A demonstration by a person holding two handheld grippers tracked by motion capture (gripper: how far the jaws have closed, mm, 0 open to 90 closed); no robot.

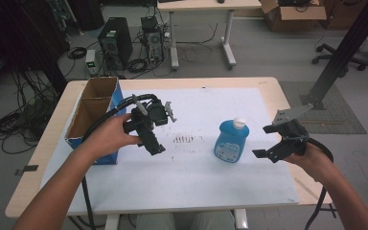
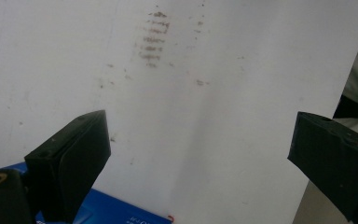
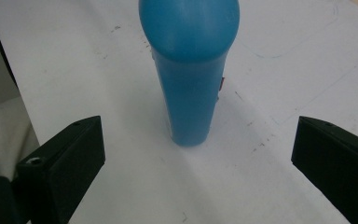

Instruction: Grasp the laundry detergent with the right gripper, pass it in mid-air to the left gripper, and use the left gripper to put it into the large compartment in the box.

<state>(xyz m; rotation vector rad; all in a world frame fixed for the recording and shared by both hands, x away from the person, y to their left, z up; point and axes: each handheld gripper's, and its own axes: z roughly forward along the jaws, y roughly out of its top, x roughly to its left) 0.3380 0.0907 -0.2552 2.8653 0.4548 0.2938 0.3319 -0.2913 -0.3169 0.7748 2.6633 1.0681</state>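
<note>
Right gripper view puts the blue bottle (image 3: 189, 70) mid-frame, upright between your right hand-held gripper (image 3: 198, 154)'s wide jaws; close off-centre and you could topple it on the surface (image 3: 98, 70).

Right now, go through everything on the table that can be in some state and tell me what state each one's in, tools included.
Blue bottle: upright on the white mat, white cap on, not gripped.
Cardboard box: top open, standing at the mat's left edge.
Left tool: jaws wide apart, nothing between them, over the mat.
Right tool: jaws wide apart, aimed at the bottle, not touching it.
White mat: flat, smudged with dark marks near the middle.
</note>
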